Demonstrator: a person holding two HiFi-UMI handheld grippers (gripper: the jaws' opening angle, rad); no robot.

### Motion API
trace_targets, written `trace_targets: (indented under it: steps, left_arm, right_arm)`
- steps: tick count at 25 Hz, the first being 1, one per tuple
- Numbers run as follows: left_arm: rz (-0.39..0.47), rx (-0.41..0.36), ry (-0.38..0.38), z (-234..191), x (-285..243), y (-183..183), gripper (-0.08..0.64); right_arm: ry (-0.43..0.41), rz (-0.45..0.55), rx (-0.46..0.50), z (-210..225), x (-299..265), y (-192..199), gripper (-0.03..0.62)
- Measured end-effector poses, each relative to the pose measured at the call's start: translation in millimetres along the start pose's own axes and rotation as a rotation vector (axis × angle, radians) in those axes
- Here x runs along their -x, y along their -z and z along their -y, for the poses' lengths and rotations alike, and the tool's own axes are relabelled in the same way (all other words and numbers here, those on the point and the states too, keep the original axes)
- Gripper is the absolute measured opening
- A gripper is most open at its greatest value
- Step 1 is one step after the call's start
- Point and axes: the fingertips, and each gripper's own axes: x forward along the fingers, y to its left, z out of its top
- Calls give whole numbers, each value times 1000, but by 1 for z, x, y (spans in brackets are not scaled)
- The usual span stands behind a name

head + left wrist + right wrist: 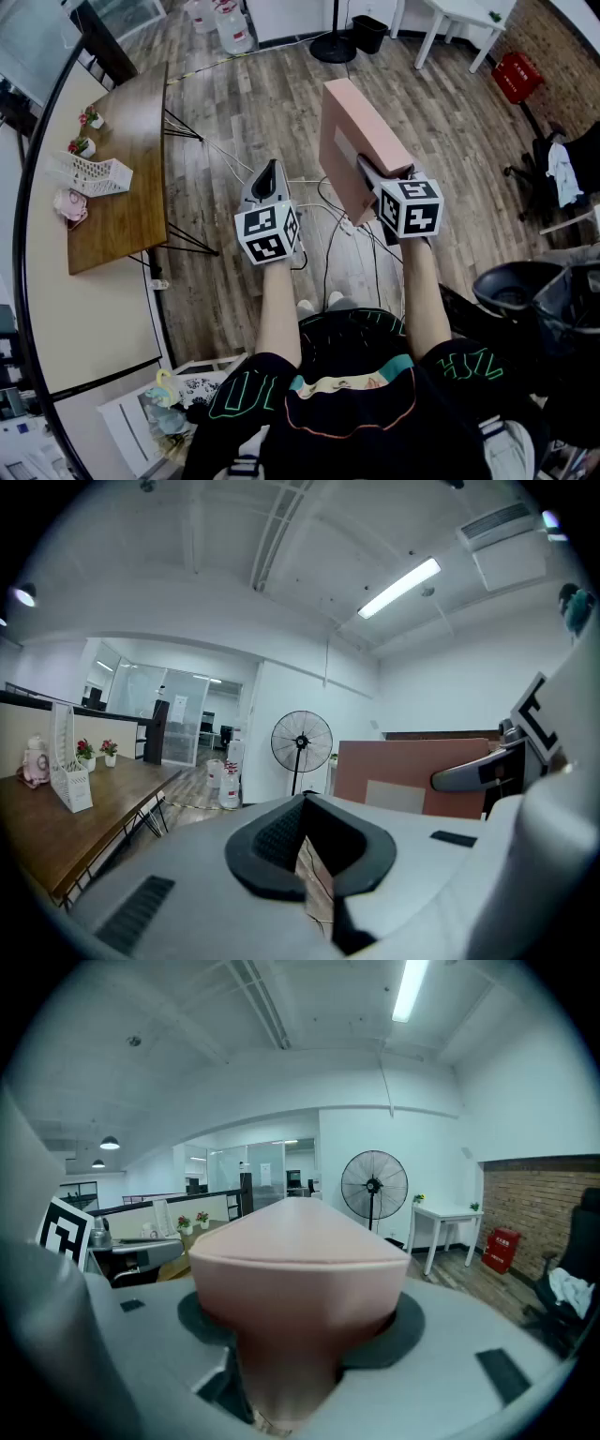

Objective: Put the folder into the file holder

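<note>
Your right gripper [373,178] is clamped on the folder [349,131], which it holds upright in the air over the floor. Your left gripper [268,178] is closed on nothing. You're mid-carry, I'd judge. Next, bring the folder to the holder [94,175] at the table's [131,122] left edge and line it up with a slot.

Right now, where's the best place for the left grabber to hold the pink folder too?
Probably the top edge, further forward, coming in from the left. The folder sticks forward on edge from the right gripper, which clamps only its near end across the thickness. The left gripper, shut and empty, sits on that side; it would have to open wide.
</note>
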Motion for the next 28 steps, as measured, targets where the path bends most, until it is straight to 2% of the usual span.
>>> trace_targets:
  steps: [14,20,28]
  left_arm:
    - [42,-37,-33,38,-28,-23,-3]
    - [28,-50,-64,27,-35,-21,-3]
    - [14,-43,-125,-16,-57,-20,-3]
  right_arm:
    - [12,39,-26,69,-2,-20,281]
    - [8,14,-38,79,-19,-14,281]
    - [-41,7,-80,69,-64,-9,281]
